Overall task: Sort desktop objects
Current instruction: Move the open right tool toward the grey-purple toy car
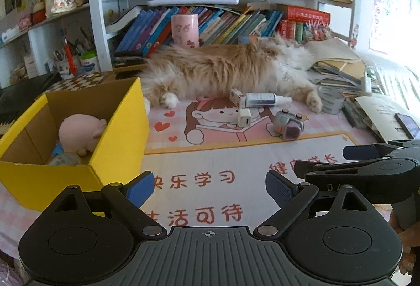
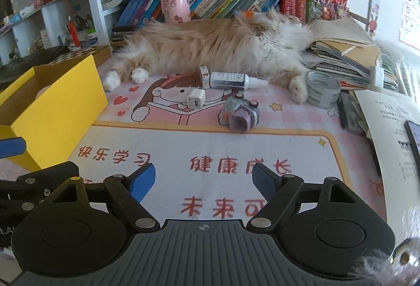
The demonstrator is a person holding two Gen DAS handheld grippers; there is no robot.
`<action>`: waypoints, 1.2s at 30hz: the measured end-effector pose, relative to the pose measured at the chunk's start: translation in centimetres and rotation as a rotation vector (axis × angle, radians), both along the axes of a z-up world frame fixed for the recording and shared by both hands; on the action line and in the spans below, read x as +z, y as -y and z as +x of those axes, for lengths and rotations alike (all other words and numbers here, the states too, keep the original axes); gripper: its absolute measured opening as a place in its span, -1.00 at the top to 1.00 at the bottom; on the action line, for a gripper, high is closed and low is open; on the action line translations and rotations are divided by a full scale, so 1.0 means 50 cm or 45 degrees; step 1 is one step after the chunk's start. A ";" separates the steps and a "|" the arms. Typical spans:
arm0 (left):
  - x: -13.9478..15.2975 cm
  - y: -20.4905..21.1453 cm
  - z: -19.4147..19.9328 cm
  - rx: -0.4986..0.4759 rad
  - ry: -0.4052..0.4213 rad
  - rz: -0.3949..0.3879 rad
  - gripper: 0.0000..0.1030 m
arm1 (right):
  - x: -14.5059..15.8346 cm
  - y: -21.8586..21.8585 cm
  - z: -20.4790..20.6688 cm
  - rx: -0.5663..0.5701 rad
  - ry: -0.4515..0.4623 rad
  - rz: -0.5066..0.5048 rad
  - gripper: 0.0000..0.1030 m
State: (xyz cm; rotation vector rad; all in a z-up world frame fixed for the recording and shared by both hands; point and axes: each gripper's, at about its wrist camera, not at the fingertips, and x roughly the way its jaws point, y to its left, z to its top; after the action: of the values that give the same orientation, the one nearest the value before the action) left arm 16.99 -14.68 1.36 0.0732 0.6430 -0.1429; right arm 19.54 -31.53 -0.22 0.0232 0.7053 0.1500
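Note:
A yellow cardboard box (image 1: 115,144) stands at the left of the desk mat, with a pink plush toy (image 1: 78,135) inside. On the mat lie a white charger cube (image 1: 244,120), a spray bottle (image 1: 262,99) beside a small white box (image 1: 237,97), and a grey toy camera (image 1: 288,125). They also show in the right wrist view: charger (image 2: 196,101), bottle (image 2: 231,81), toy camera (image 2: 241,114), yellow box (image 2: 63,112). My left gripper (image 1: 210,187) is open and empty above the mat. My right gripper (image 2: 203,181) is open and empty, well short of the objects.
A long-haired orange cat (image 1: 231,68) lies across the back of the desk, paws near the objects. A tape roll (image 2: 321,89), a stack of books and papers (image 2: 346,55) and a phone (image 2: 414,139) sit at the right. Bookshelves stand behind.

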 end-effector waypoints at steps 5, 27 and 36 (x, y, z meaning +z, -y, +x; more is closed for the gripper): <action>-0.001 0.024 0.023 0.017 -0.014 0.018 -0.82 | -0.008 0.025 0.030 0.026 -0.007 0.004 -0.55; -0.033 0.060 0.086 0.055 -0.151 0.106 -0.82 | -0.101 0.082 0.227 0.050 -0.079 -0.078 -0.55; -0.033 0.066 0.110 0.050 -0.161 0.142 -0.82 | -0.129 0.069 0.315 0.132 -0.064 -0.144 -0.48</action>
State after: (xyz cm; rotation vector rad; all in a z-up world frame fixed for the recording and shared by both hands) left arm 22.47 -17.99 -0.28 0.1599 0.7778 -0.0743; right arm 35.27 -34.97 -6.65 -0.1183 0.7643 0.2092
